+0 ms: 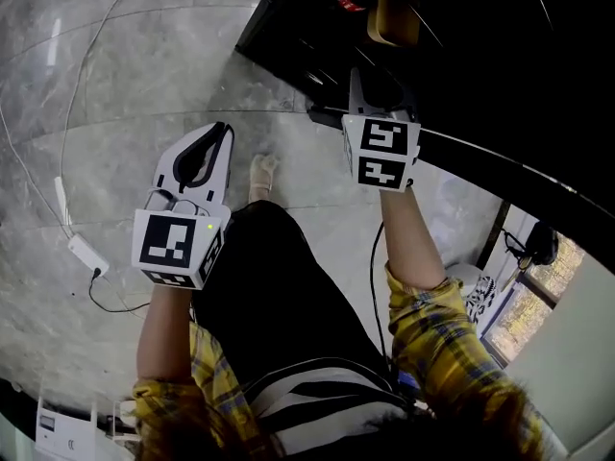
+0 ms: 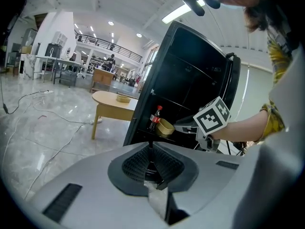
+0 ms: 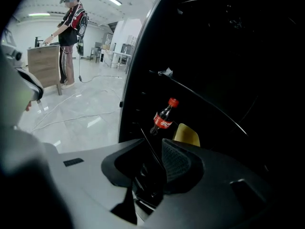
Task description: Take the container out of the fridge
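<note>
**Container (image 3: 187, 134) on the fridge shelf, just ahead of the right hand-held gripper (image 3: 152, 138)**

Grey marbled floor (image 1: 115, 84) spread out below both tools, glossy under the strip lights of a large open hall. A white cable (image 1: 38, 176) and a power strip (image 1: 86, 254) lay on it, out to the left of the left hand-held gripper (image 2: 152, 148). Farther off beyond that gripper stood a round wooden table (image 2: 112, 105) carrying a small dish (image 2: 123, 98). A person (image 3: 69, 37) stood at a wooden counter (image 3: 43, 63) well to the left of the right gripper.

The black fridge (image 2: 190, 80) stood open, its inside dark. On a low shelf sat the yellow container, its contents not visible. A red-capped cola bottle (image 3: 163, 116) leaned just to its left. Both lay directly in front of the right hand-held gripper, which reached into the fridge with its jaws a little apart and nothing between them. The left hand-held gripper hung back outside the fridge, its jaws pressed together and empty.
</note>
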Action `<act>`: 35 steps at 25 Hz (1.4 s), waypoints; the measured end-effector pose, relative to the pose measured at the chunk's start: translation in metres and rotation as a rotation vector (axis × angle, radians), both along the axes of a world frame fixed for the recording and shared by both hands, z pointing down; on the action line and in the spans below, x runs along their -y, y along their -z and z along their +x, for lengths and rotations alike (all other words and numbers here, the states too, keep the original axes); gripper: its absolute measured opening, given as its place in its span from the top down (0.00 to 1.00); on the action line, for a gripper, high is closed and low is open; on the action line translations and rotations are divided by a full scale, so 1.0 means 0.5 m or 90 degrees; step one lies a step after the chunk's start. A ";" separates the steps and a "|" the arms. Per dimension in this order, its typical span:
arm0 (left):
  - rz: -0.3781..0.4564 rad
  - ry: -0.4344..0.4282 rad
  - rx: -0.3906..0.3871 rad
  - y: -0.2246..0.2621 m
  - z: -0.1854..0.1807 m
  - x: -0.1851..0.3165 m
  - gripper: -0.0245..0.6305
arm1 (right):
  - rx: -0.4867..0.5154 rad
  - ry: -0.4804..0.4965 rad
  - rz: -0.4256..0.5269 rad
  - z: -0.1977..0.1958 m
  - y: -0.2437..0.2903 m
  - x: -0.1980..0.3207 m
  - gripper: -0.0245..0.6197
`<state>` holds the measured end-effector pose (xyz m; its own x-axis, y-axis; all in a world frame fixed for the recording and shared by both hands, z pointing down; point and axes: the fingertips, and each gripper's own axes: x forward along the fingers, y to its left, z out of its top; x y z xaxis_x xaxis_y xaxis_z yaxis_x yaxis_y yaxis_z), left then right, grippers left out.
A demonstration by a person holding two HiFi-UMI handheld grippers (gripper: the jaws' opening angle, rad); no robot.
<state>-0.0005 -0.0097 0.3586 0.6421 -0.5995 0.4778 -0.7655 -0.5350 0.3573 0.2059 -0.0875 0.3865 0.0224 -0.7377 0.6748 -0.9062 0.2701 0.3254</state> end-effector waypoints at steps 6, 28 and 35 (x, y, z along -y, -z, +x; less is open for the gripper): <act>-0.007 0.014 0.001 -0.045 0.029 0.029 0.91 | -0.024 -0.004 0.004 0.037 -0.040 0.053 0.81; -0.023 0.052 -0.016 -0.149 0.085 0.108 0.91 | -0.079 -0.036 -0.033 0.158 -0.175 0.184 0.80; -0.021 0.056 -0.024 -0.157 0.102 0.109 0.91 | -0.094 -0.072 -0.057 0.181 -0.198 0.194 0.80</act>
<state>0.0504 -0.0641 0.4370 0.6057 -0.6386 0.4746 -0.7946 -0.4538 0.4034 0.2963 -0.1848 0.4857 0.2055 -0.6624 0.7204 -0.8763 0.2031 0.4368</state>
